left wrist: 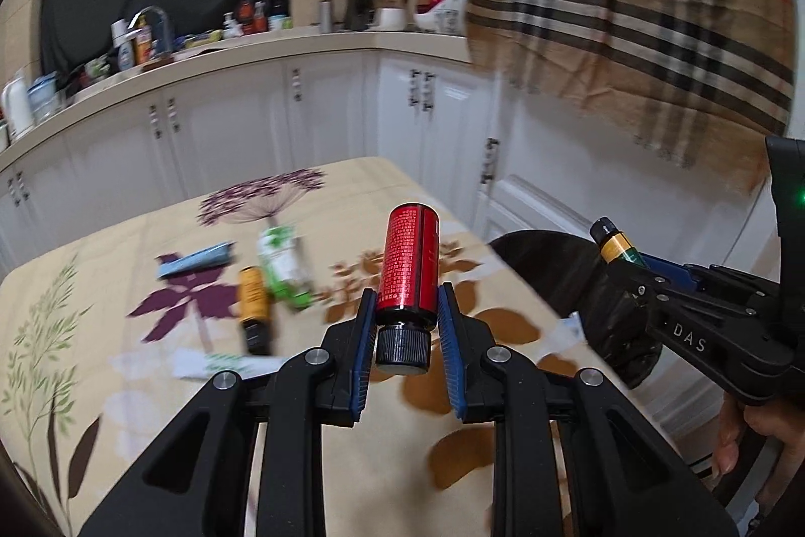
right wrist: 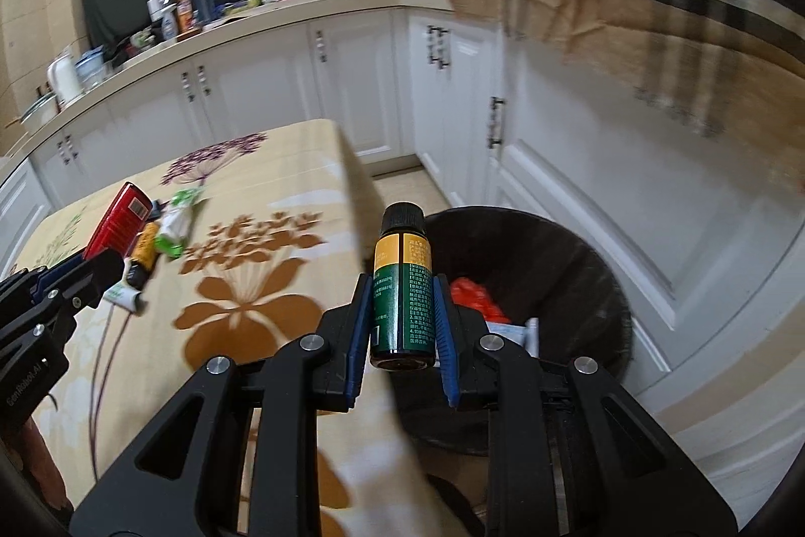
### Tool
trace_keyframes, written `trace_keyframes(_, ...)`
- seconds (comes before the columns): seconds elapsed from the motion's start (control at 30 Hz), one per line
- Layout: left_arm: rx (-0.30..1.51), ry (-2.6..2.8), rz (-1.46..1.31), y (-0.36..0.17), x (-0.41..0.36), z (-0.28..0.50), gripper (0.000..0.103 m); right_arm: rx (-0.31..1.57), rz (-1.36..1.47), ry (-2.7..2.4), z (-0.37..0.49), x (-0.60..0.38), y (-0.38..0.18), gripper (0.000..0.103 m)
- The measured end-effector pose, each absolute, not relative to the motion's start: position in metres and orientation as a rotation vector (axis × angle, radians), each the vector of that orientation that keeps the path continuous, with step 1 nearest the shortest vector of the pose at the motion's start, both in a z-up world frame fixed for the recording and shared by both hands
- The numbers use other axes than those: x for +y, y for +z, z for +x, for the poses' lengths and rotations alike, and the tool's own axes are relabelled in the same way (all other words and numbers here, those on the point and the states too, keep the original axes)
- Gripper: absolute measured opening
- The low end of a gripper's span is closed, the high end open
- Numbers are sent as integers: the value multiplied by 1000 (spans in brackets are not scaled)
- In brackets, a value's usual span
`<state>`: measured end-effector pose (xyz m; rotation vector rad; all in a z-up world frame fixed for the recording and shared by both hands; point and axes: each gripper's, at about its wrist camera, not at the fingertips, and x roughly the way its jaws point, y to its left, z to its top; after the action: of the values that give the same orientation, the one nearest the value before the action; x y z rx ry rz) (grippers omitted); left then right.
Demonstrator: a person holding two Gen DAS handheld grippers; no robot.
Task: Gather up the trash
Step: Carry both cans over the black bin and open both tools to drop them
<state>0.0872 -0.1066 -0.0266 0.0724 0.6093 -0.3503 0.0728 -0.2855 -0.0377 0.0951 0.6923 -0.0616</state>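
Right gripper: the right gripper (right wrist: 402,325) held a small green and yellow bottle (right wrist: 402,285) tight between its blue pads, black cap pointing away from the camera.

Left gripper: the left gripper (left wrist: 407,335) held a red bottle (left wrist: 408,265) the same way, but with its black cap toward the camera and its bottom pointing away.

Trash bin: the black-lined trash bin (right wrist: 593,265) sat on the floor beside the table edge, in the lower right of the right wrist view. Red and white trash already lay inside it.

The thing that mattered: in the right wrist view the green and yellow bottle sat just left of the bin's open mouth, and its long side pointed up the frame, along the fingers. In the left wrist view the bin (left wrist: 548,255) showed at the right, past the table edge, and the red bottle was above the flowered tablecloth (left wrist: 126,386).

Nearer hand: the right one looked nearer to the bin, so I think its bottle should drop first.

Still on the table: an orange bottle (left wrist: 254,305), a green and white packet (left wrist: 284,270), a blue wrapper (left wrist: 196,262) and a white tube (left wrist: 221,365) lay close together at the middle left of the left wrist view.

Risk: a bottle let go too soon could hit the bin's rim and roll off.
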Motion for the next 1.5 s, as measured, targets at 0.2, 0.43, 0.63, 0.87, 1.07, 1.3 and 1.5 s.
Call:
trace_keyframes(0.2,609,-399,88,-30,-142,99,25,687,96,-128,76,-317,-41,23)
trace_keyframes(0.43,633,-445,111,-38,-179,114,25,695,110,-165,87,-343,-49,23)
trace_keyframes(0.63,654,-473,125,-46,-205,128,25,700,123,-181,98,-359,-53,23)
trace_keyframes(0.87,675,-478,134,-54,-224,142,25,699,133,-196,106,-370,-56,23)
trace_keyframes(1.07,689,-478,150,-59,-236,150,25,702,142,-204,115,-379,-60,23)
trace_keyframes(1.3,711,-461,157,-65,-240,159,27,716,143,-211,121,-383,-66,24)
trace_keyframes(1.5,716,-454,151,-65,-237,160,37,716,145,-216,124,-384,-67,25)
